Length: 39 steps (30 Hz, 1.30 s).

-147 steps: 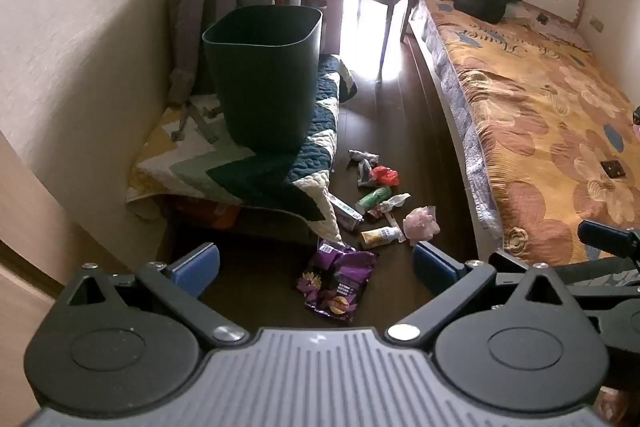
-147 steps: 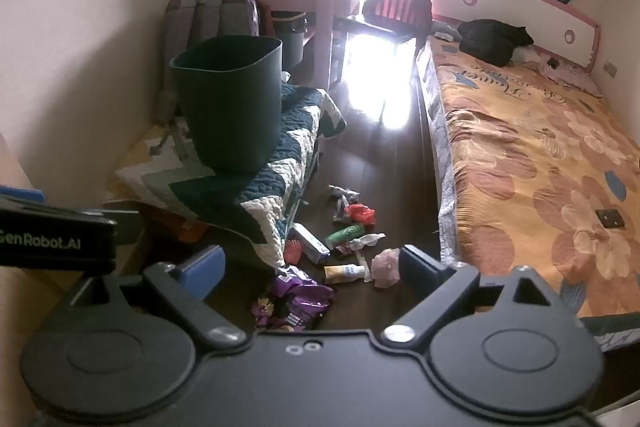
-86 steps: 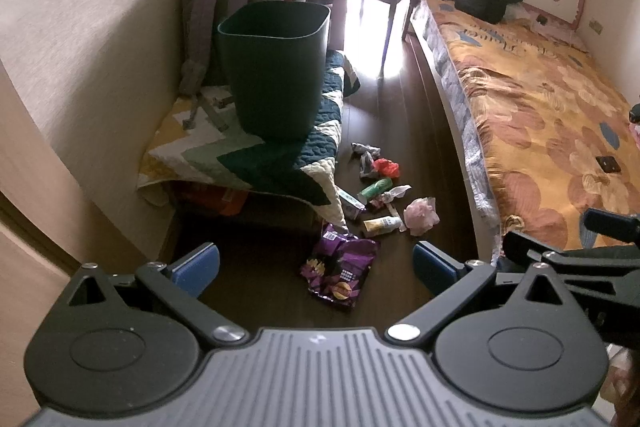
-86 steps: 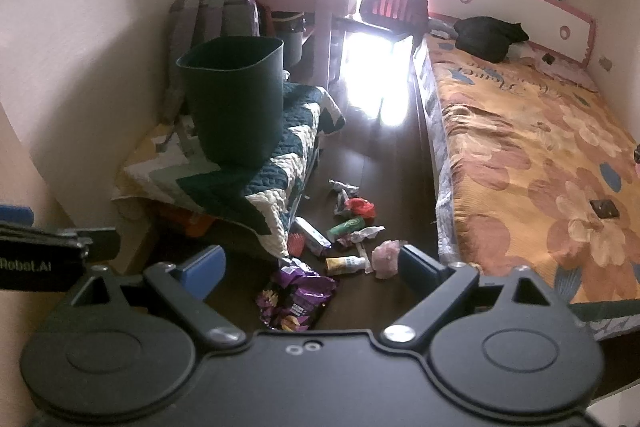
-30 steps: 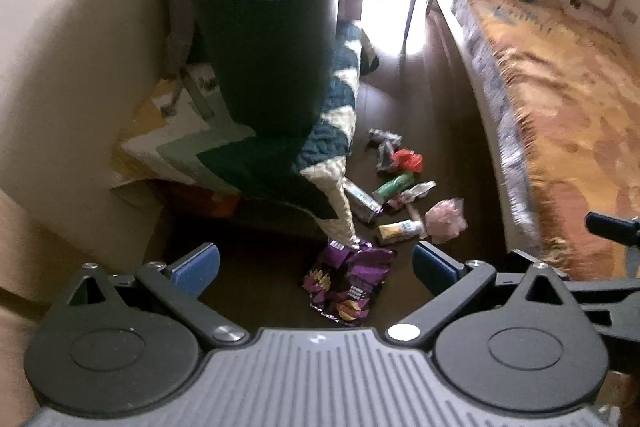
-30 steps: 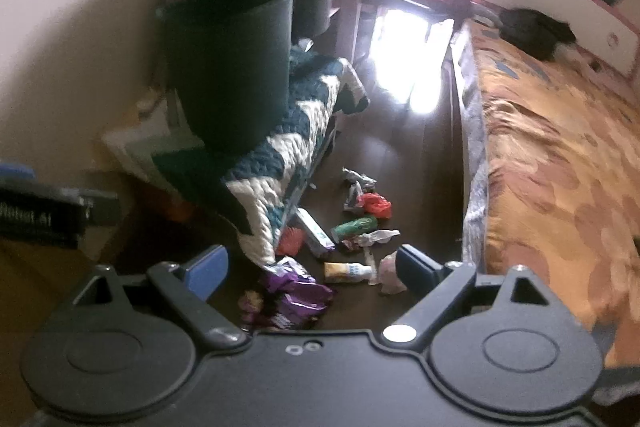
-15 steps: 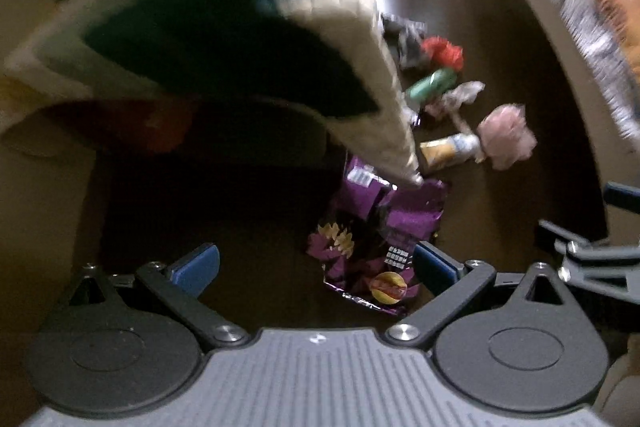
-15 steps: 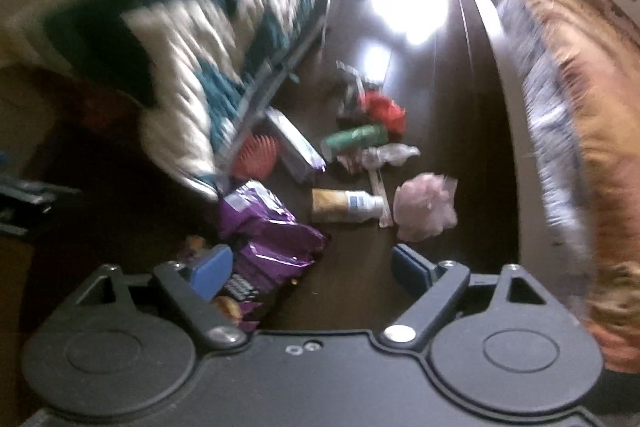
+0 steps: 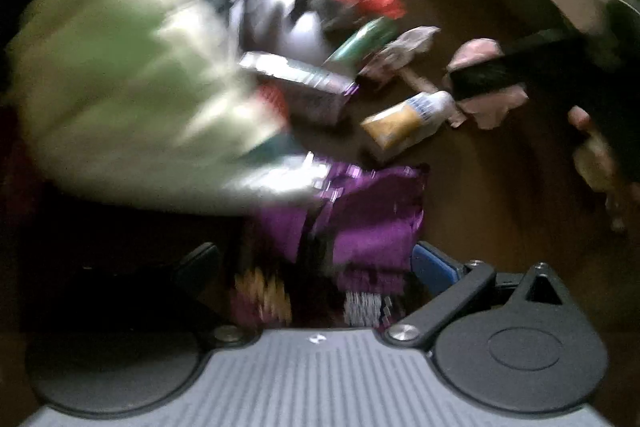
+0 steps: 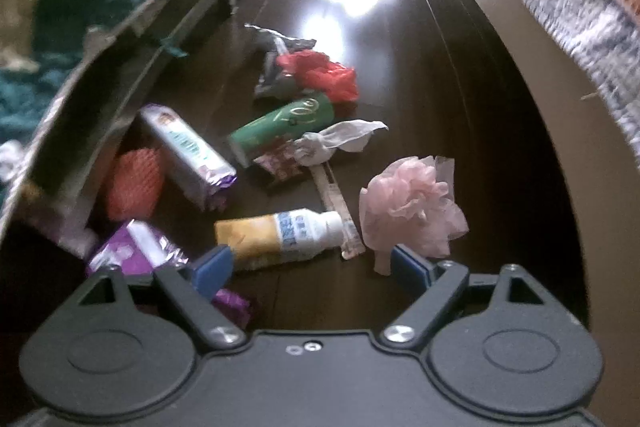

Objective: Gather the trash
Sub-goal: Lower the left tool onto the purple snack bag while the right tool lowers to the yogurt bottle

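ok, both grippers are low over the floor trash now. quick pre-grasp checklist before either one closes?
1. Right gripper jaws open: ok, nothing between the pads.
2. Right target lined up: ok, the yellow and white bottle lies on the floor just ahead of the fingertips.
3. Neighbours clear of the right jaws: not ok, the pink plastic wad sits against the right fingertip.
4. Left gripper jaws open: ok, fingers apart.
5. Left target lined up: ok, the purple snack bag lies between its fingers.
6. Left view sharp enough to judge contact: not ok, heavy blur.
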Each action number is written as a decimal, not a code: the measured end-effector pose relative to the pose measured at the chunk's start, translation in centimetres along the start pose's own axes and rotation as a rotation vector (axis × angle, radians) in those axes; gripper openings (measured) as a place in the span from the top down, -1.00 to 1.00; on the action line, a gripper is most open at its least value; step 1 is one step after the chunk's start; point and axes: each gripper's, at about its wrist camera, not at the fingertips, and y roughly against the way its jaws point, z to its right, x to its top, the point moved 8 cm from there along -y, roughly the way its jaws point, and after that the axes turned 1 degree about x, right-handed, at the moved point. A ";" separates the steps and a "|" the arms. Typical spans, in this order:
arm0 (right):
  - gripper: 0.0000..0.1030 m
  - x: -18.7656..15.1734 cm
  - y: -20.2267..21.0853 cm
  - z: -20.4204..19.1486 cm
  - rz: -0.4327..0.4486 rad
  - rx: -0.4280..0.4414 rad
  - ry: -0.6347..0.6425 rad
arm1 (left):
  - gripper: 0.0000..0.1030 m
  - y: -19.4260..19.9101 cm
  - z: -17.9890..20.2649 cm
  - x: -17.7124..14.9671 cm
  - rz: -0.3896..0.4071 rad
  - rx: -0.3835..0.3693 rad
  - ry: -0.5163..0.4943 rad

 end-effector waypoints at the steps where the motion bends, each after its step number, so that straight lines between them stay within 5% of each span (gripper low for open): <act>1: -0.68 0.0 -0.8 0.2 -0.001 -0.003 -0.001 | -1.00 -0.6 0.4 0.1 0.008 -0.005 -0.025; 11: -0.70 0.7 -8.2 -0.8 -0.051 -0.064 -0.084 | -1.00 -8.8 0.8 -2.5 -0.097 -0.016 0.139; 15: -0.70 0.7 -10.8 -0.1 -0.128 -0.099 -0.206 | -1.00 -12.1 1.6 -3.8 -0.181 -0.112 0.147; 23: -0.75 0.5 -14.0 0.9 -0.263 -0.093 -0.406 | -0.96 -15.2 1.1 -5.6 -0.285 -0.140 0.112; 31: -0.59 -1.8 -15.7 -0.6 -0.363 -0.035 -0.378 | -0.11 -15.8 -0.6 -5.4 -0.299 -0.153 0.157; 33: -0.29 -2.8 -15.9 -0.8 -0.384 -0.017 -0.383 | 0.24 -15.6 -1.2 -5.3 -0.292 -0.157 0.177; 39: 0.14 -4.0 -15.0 -1.9 -0.385 -0.005 -0.211 | 0.57 -14.3 -3.7 -5.5 -0.262 -0.168 0.216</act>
